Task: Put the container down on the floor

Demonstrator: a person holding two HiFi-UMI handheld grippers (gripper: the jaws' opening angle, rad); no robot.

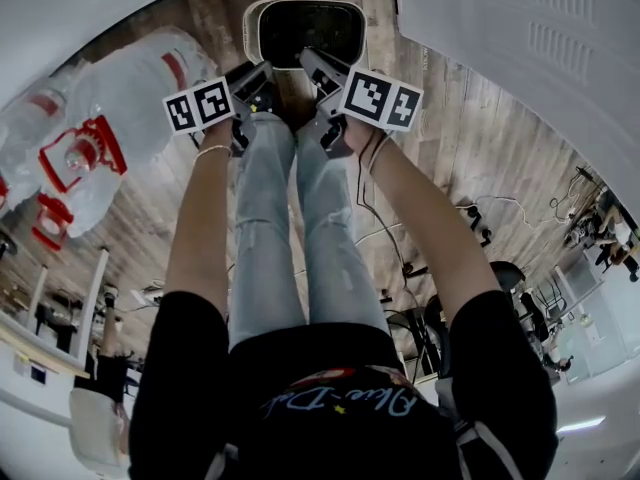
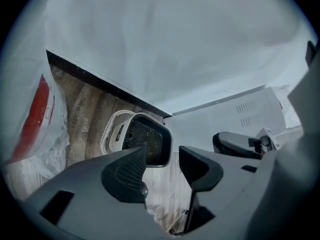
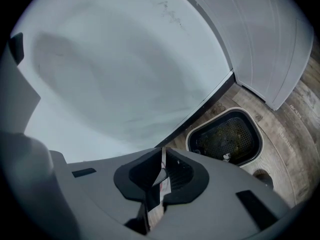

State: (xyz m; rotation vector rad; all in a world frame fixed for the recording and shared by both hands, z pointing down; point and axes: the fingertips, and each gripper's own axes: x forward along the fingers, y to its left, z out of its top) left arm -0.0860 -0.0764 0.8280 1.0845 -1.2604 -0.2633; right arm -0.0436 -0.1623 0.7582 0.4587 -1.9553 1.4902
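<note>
Left tool is wide and holds nothing; right tool is pinched narrow. The floor has the container standing on it, near both tools. Putting down looks done; nothing seems left.

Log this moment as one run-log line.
container: on wood floor by white wall, ungripped | left gripper: jaws open, empty | right gripper: jaws shut on thin white strip
</note>
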